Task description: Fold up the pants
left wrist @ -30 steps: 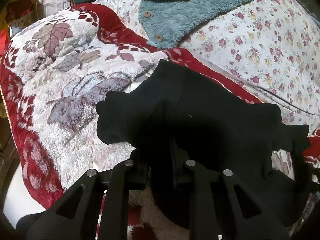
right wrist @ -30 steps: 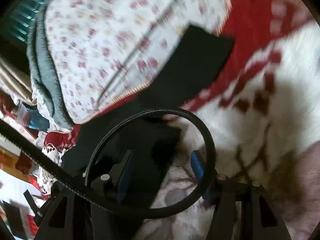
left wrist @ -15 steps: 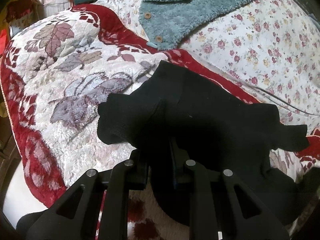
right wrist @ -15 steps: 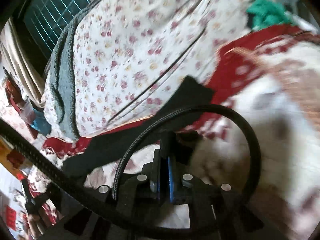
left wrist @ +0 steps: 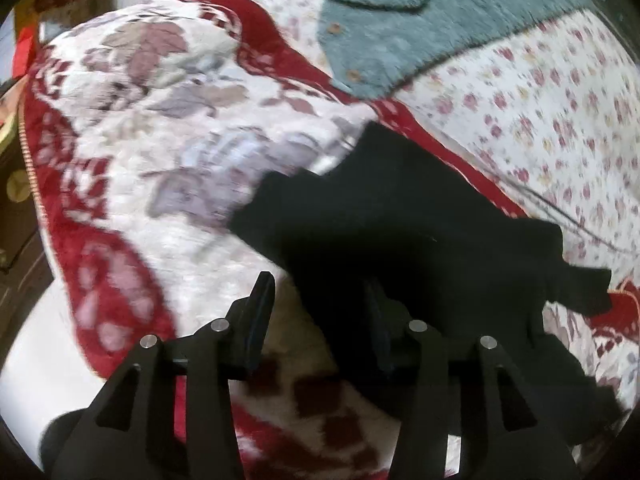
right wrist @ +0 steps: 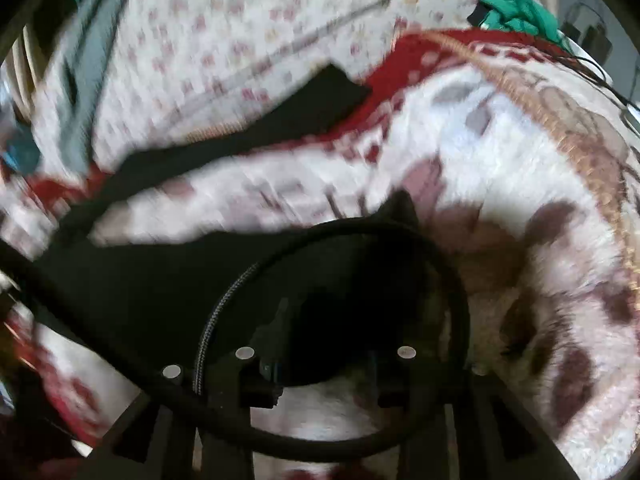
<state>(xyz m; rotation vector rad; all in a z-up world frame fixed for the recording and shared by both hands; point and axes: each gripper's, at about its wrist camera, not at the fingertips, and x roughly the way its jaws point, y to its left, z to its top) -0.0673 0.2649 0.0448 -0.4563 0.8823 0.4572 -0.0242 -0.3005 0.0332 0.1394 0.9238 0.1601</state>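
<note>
Pants (left wrist: 400, 240) lie dark on your blanket (left wrist: 160, 168), from centre toward four o'clock; left gripper (left wrist: 320, 320) has just been opening, jaws spread, cloth released; right gripper (right wrist: 324, 376) has also just been opening, grip unclear; a fold looks laid; next, regrip an edge.
</note>
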